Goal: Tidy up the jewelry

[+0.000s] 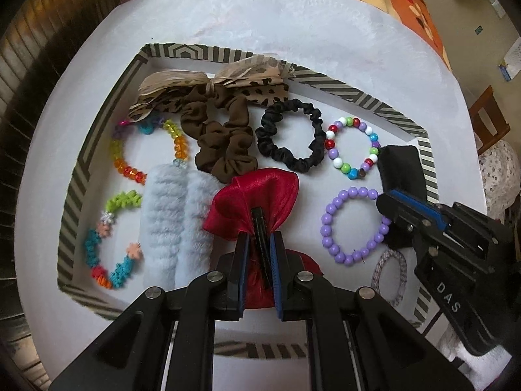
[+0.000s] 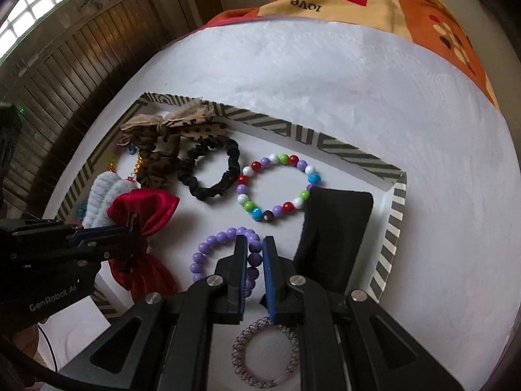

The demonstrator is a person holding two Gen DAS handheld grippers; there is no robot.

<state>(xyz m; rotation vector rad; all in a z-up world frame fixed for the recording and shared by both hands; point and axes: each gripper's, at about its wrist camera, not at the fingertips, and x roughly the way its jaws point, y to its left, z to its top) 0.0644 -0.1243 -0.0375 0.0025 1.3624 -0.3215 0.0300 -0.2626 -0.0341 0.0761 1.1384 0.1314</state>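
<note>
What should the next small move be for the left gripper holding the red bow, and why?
Probably lower it a little and open. The left gripper is shut on the red bow, which already hangs over the striped tray, beside the fluffy blue scrunchie and clear of the purple bead bracelet.

red satin hair bow on black clip (image 1: pixel 257 195) | pinched upright at its centre, above tray floor || purple round-bead bracelet (image 2: pixel 224 251) | flat in striped-rim tray (image 2: pixel 395 208), right side, one bead stretch clamped

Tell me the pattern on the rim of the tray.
Dark grey and cream diagonal stripes on the tray rim; clearest in the left wrist view.
</note>
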